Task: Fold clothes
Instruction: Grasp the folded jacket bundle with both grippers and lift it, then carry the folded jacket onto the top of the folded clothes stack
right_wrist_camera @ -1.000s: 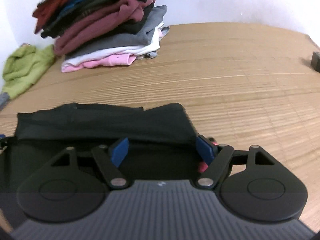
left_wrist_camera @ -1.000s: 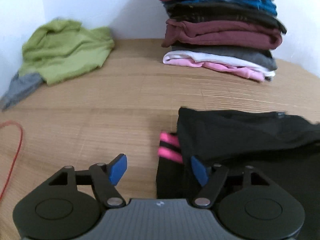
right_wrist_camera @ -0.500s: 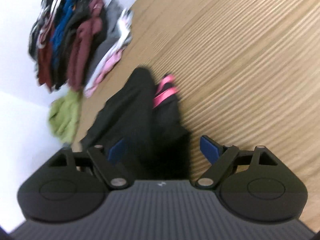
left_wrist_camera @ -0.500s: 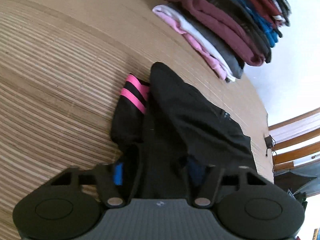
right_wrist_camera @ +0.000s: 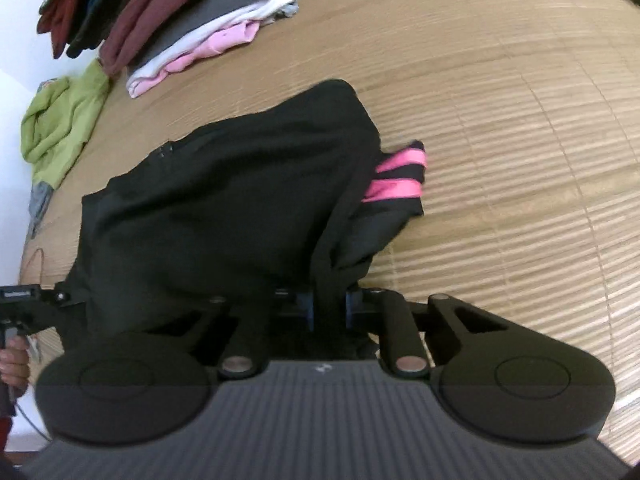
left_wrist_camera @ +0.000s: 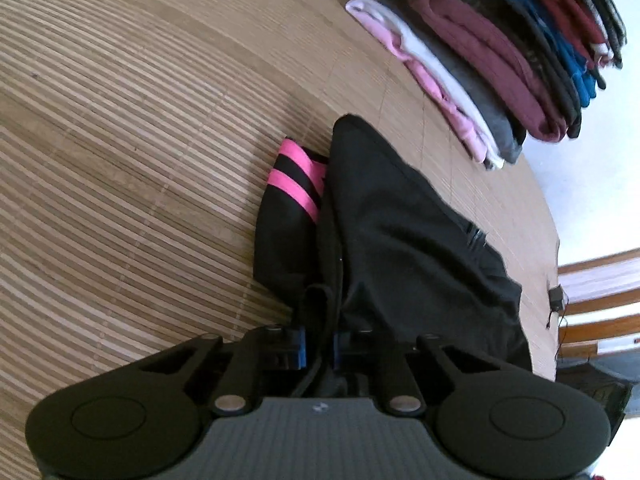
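Black, pink-striped garment (left_wrist_camera: 408, 216) droops soft and light from both our tongs onto the bamboo bench (left_wrist_camera: 120, 120). Left tongs (left_wrist_camera: 319, 346) and right tongs (right_wrist_camera: 328, 306) pinch its near edge; corners look like the best hold.

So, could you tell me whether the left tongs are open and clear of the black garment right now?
No, the left tongs are shut on a bunched fold of the black garment.
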Motion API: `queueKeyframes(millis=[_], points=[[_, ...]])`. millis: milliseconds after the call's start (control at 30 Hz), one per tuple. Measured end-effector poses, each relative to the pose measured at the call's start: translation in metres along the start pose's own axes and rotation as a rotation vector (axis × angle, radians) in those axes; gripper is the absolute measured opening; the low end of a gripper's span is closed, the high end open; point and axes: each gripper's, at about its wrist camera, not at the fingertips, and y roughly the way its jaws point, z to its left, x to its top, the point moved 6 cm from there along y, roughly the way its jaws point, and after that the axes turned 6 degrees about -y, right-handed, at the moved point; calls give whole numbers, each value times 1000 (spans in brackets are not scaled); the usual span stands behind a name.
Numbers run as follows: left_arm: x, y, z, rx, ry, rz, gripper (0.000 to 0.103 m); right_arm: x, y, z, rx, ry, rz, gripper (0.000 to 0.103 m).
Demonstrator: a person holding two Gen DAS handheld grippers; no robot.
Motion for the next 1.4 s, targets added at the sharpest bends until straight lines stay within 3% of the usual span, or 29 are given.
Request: queueKeyframes(millis=[133,333,467,667,967,1200,1400], points=[[-4,-19,-5,-52,-32,-57,9,11,-26,-3,142,138,-135,14],[-7,-41,-25,-112,3,-105,8,41,-58,35,226,55,-205,13],[-8,-37,-20,-148,24,-101,9,63,-75,78,215,-51,-246,13],[-14,-27,16,-191,-71,-72,9,88,-99,157,252,-219,-315,13],[-30,6,32,-265,-152,-82,9,119,-130,269,339,-445,-350,12],[0,7,4,-393,-206,-178,10,138,-160,353,374,-678,-388,12],[46,-13,-11,-517,-276,-317,10,178,-181,400,362,-768,-468,12]])
